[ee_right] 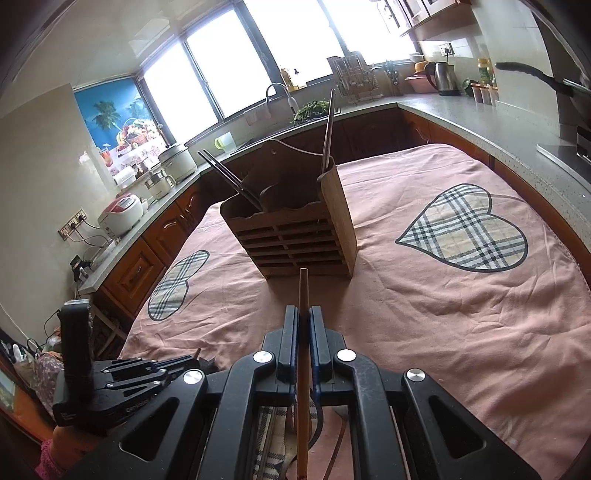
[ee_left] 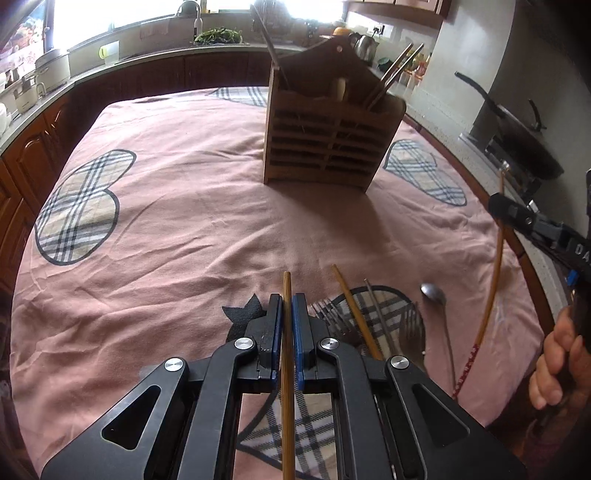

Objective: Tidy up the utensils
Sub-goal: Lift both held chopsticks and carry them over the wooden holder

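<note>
Bamboo, thin round chopstick [ee_left: 287, 332]: light, stiff, slick. We've got left gripper [ee_left: 287, 314] and right gripper [ee_right: 303, 328] each pinching one mid-shaft; w/ more grip nr centre, less twist.

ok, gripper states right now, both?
Left gripper: shut on a chopstick.
Right gripper: shut on another chopstick.

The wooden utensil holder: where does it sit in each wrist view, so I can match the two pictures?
Left wrist view: the wooden utensil holder stands upper centre, slightly right, on the pink cloth, slatted front facing the camera.
Right wrist view: the holder stands at centre, just beyond the tip of the chopstick held in the right gripper.
Shared landmark: the sink faucet below the window behind the holder.
</note>
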